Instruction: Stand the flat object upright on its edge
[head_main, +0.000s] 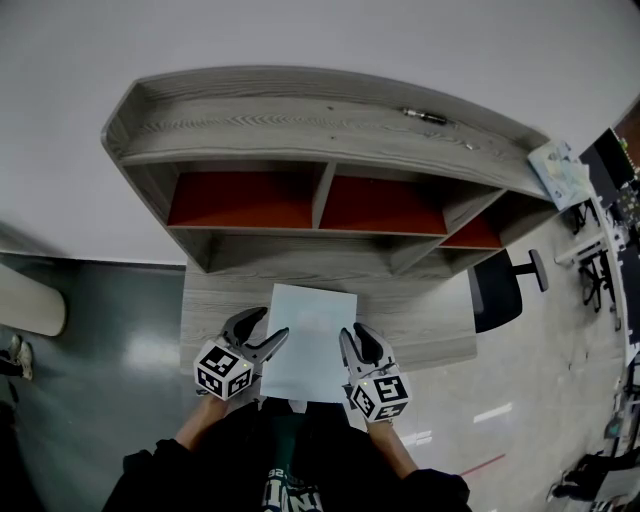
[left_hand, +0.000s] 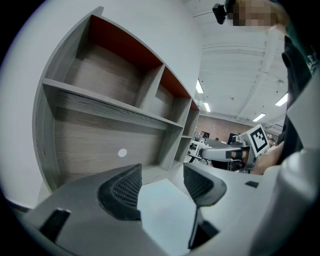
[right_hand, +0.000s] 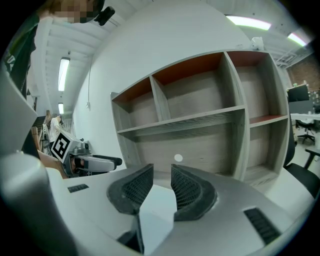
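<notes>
Looks like the grab stage: left gripper (head_main: 272, 325) wide open, right gripper (head_main: 353, 335) barely cracked, both straddling the pale sheet (head_main: 310, 340) without pinching, so next is clamping and tipping it upright.

There is one pale flat rectangular sheet (head_main: 310, 340). There are two grey two-jaw tools, the left gripper (head_main: 266, 335) and the right gripper (head_main: 357, 341). One grey wood-grain shelf unit (head_main: 300, 130) shows three red-backed compartments. One black chair (head_main: 495, 290) stands nearby.

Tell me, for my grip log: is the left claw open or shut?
Open: the left gripper view shows the left claw, jaws well apart, not pinching the pale sheet between them.
</notes>
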